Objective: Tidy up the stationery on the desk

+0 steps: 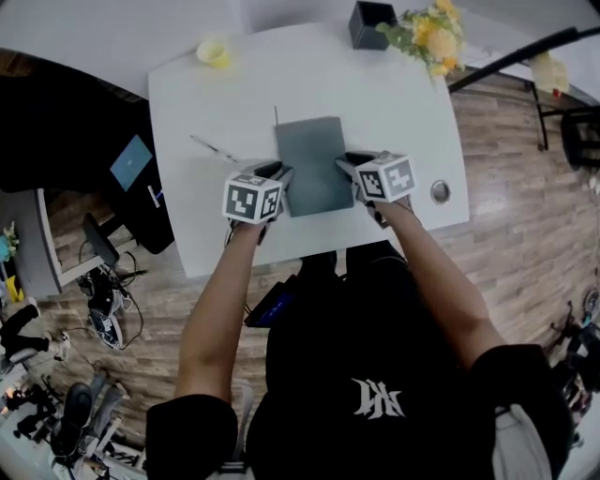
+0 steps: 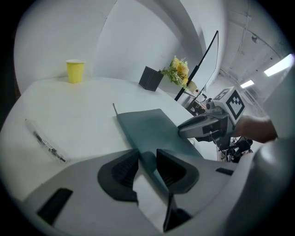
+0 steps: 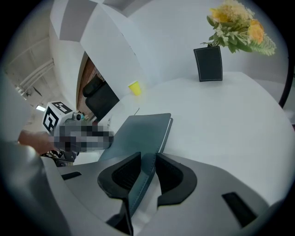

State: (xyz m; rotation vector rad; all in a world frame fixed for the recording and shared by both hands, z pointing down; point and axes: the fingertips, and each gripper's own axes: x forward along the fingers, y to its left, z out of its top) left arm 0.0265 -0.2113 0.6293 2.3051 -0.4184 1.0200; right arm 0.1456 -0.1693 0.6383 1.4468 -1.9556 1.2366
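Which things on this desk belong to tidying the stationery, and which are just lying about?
Belong to the job:
- grey notebook, clamped at its near edge by the left gripper and the right gripper
- clear pen, lying to its left

Just lying about:
- yellow cup
- black box
- flowers

You have one desk (image 1: 394,112) in front of you. On it you can count one grey notebook (image 1: 313,161), one clear pen (image 1: 214,148) and one thin dark stick (image 1: 276,114). Add one yellow cup (image 1: 214,52), one black square holder (image 1: 371,23) and one bunch of yellow flowers (image 1: 429,36). There is one round metal disc (image 1: 440,191) in the desk top. You hold two grippers: one left gripper (image 1: 284,173) and one right gripper (image 1: 345,161).
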